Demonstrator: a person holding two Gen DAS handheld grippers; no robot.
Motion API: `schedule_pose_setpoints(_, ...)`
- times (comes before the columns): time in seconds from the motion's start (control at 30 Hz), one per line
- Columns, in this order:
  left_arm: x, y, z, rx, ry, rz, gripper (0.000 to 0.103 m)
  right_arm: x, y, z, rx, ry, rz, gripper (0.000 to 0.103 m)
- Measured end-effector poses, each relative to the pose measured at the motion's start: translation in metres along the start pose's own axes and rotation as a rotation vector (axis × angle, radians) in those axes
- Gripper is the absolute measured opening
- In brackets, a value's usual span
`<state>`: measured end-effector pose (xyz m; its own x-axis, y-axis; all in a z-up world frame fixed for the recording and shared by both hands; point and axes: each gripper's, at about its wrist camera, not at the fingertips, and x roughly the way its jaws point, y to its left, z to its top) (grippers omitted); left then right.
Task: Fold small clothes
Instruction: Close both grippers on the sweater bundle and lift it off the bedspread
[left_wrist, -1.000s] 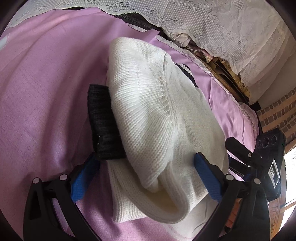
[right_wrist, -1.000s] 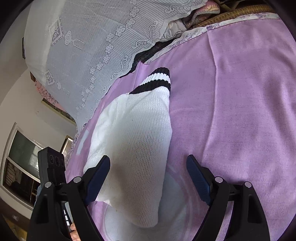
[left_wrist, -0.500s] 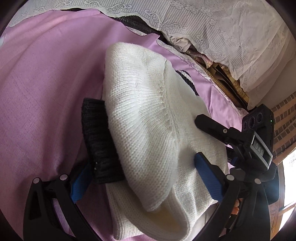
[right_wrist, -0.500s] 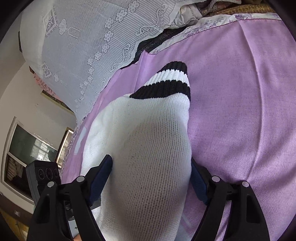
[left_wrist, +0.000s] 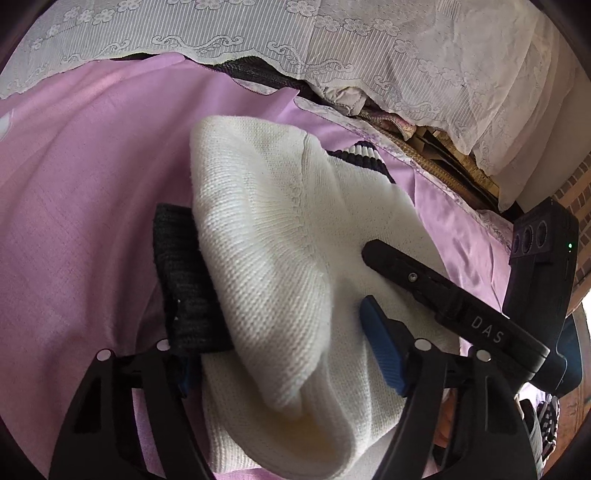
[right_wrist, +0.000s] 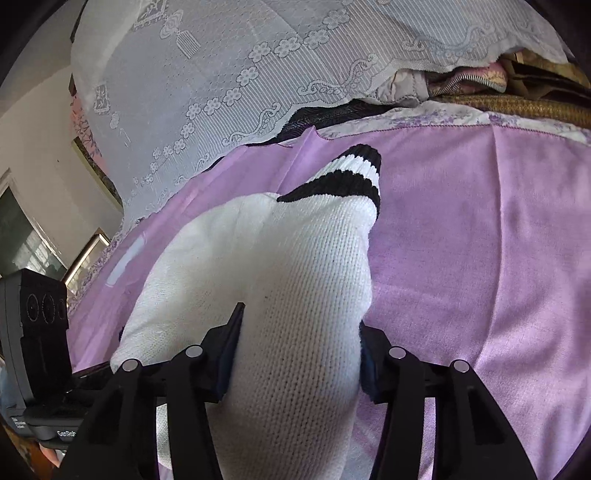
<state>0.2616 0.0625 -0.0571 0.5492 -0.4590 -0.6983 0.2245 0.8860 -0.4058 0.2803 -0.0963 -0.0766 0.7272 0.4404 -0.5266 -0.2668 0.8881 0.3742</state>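
Cream knit sweater bunched on the lilac sheet, black-and-white striped cuff toward the lace cover, dark ribbed hem, left gripper closing around its fold, right gripper closing, pads pressing the sleeve

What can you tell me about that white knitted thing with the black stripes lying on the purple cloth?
The white sweater is a small, soft, chunky knit in cream white. One ribbed cuff carries black and white stripes; a dark ribbed band shows at its other side. It lies bunched and partly folded on the purple cloth, not flat. Both grippers are closing on it: the left gripper has a thick fold between its blue pads, and the right gripper squeezes the sleeve near the striped cuff.
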Motion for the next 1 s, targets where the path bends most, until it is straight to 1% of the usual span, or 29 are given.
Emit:
schedule_pose_setpoints(0.07,-0.005,-0.009,-0.001,0.044,-0.029,0.027,0.060,-0.005,0.005,-0.001,-0.038,-0.023,-0.022,0.051)
schedule_pose_setpoints(0.13,-0.008,-0.016,-0.002,0.081,-0.048,0.053,0.058,-0.009,0.009,-0.001,-0.064,-0.041,-0.039,0.051)
schedule_pose_setpoints(0.2,-0.010,-0.019,-0.003,0.094,-0.057,0.064,0.055,-0.013,0.011,-0.002,-0.078,-0.053,-0.052,0.051)
schedule_pose_setpoints(0.27,-0.013,-0.018,-0.002,0.088,-0.057,0.053,0.052,-0.018,0.011,-0.003,-0.083,-0.065,-0.061,0.051)
schedule_pose_setpoints(0.33,-0.015,-0.017,-0.002,0.074,-0.048,0.024,0.049,-0.025,0.011,-0.006,-0.080,-0.075,-0.071,0.051)
schedule_pose_setpoints(0.4,-0.015,-0.018,-0.005,0.065,-0.030,-0.008,0.049,-0.033,0.009,-0.009,-0.068,-0.079,-0.077,0.050)
schedule_pose_setpoints(0.5,-0.016,-0.026,-0.011,0.082,-0.004,-0.028,0.049,-0.043,0.005,-0.016,-0.041,-0.067,-0.088,0.050)
schedule_pose_setpoints(0.53,-0.015,-0.027,-0.013,0.087,0.006,-0.034,0.050,-0.046,0.001,-0.019,-0.025,-0.057,-0.086,0.050)
schedule_pose_setpoints(0.6,-0.012,-0.026,-0.014,0.074,0.025,-0.046,0.057,-0.049,-0.008,-0.024,0.013,-0.044,-0.074,0.050)
schedule_pose_setpoints(0.67,-0.006,-0.021,-0.014,0.047,0.049,-0.051,0.072,-0.049,-0.013,-0.027,0.041,-0.032,-0.059,0.050)
schedule_pose_setpoints(0.7,-0.003,-0.016,-0.014,0.028,0.061,-0.055,0.075,-0.047,-0.015,-0.027,0.049,-0.025,-0.055,0.050)
schedule_pose_setpoints(0.77,0.003,-0.008,-0.013,-0.008,0.091,-0.095,0.078,-0.044,-0.018,-0.028,0.063,-0.013,-0.050,0.050)
schedule_pose_setpoints(0.87,0.007,0.000,-0.013,-0.044,0.111,-0.141,0.079,-0.041,-0.022,-0.029,0.079,-0.002,-0.037,0.051)
schedule_pose_setpoints(0.9,0.007,-0.001,-0.013,-0.040,0.109,-0.139,0.078,-0.041,-0.022,-0.029,0.080,-0.002,-0.036,0.051)
schedule_pose_setpoints(0.93,0.006,-0.004,-0.014,-0.029,0.104,-0.134,0.074,-0.041,-0.022,-0.029,0.079,-0.003,-0.038,0.051)
schedule_pose_setpoints(0.97,0.004,-0.008,-0.015,-0.014,0.098,-0.148,0.068,-0.041,-0.021,-0.030,0.075,-0.005,-0.043,0.051)
schedule_pose_setpoints(1.0,0.001,-0.011,-0.015,-0.004,0.092,-0.163,0.055,-0.042,-0.020,-0.030,0.069,-0.010,-0.048,0.051)
